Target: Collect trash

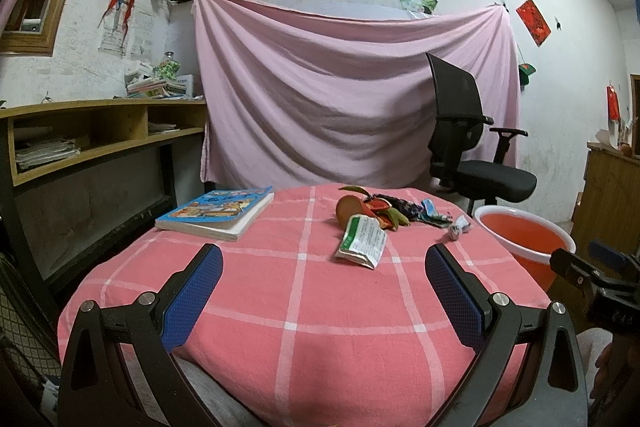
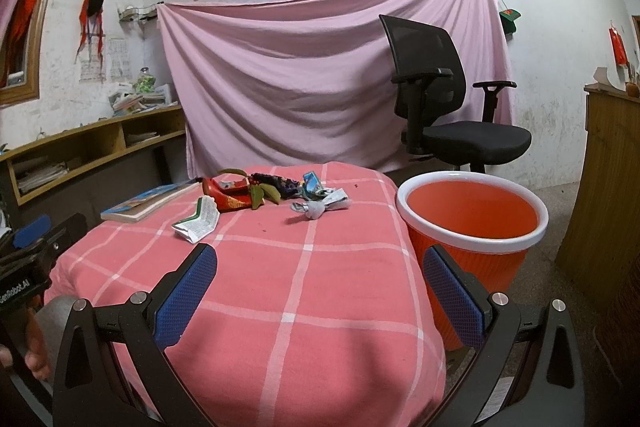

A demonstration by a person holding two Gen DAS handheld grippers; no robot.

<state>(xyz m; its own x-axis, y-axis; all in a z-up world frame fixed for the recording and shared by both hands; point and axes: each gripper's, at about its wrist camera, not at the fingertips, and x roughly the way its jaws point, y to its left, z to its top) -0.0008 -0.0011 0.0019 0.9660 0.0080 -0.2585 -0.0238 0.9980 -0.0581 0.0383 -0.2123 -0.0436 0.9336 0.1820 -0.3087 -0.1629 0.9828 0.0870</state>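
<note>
Grippers first: my left gripper stood spread wide over the near part of the table, nothing between its blue pads. My right gripper was spread just as wide and also held nothing; one pad hung over the cloth, the other in front of the bin. Both gripper bases ran off the bottom edge of their views. In the left view the right gripper showed only as a dark block at the right edge, cut off, so I could not read its fingers from there.

Beyond the pads lay the trash, well apart from both grippers, toward the far side of the table. Nearest was a white and green packet, crumpled. Behind it sat a red carton with green leaves against it; how the leaves joined it I could not tell. To the right lay dark and blue wrappers, too tangled for me to count, and a grey twisted scrap nearest the bin.

A book lay at the far left of the table, apart from the trash. The bin stood on the floor just beside the table's right side, its lower part hidden by the cloth and my pad. Behind it stood a chair before a pink sheet.
</note>
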